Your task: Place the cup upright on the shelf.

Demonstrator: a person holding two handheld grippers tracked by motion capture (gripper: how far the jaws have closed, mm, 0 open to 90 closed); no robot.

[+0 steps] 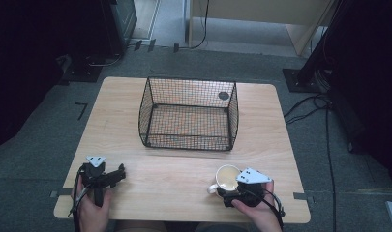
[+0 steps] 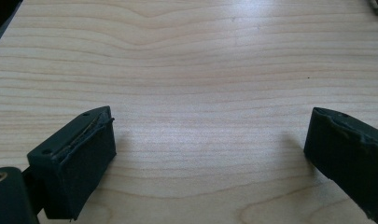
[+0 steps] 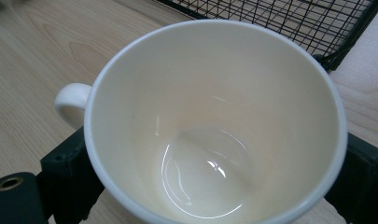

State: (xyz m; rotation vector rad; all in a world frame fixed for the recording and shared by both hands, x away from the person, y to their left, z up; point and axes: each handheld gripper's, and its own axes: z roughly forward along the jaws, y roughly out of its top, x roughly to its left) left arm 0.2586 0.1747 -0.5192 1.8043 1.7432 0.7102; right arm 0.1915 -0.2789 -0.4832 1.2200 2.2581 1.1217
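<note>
- Where the high view looks down on the pale wooden worktop (image 1: 184, 164), a black wire-mesh basket (image 1: 188, 113) stands near its middle, open at the top, with nothing inside it.
- Near the front right corner, a cream-white ceramic cup with a small loop handle (image 1: 226, 178) stands upright on the wood, well apart from the basket, its handle pointing to the left.
- Held in the person's right hand, the right gripper (image 1: 237, 193) sits against the near side of the cup, a grey three-cornered plate on top of it.
- Near the front left corner, the left gripper (image 1: 117, 175), held in the left hand, points to the right over bare wood, far from the cup and the basket.
- From the left gripper view, the left gripper (image 2: 210, 149) has its two black jaws spread wide apart with nothing between them, only wood grain beneath.
- From the right gripper view, the cup (image 3: 214, 126) sits between the black jaws of the right gripper (image 3: 214, 182), one on each side against the outer wall below the rim, so they grasp it; its glossy inside has nothing in it, its handle points left, and a corner of the basket (image 3: 317, 28) lies just beyond it.
</note>
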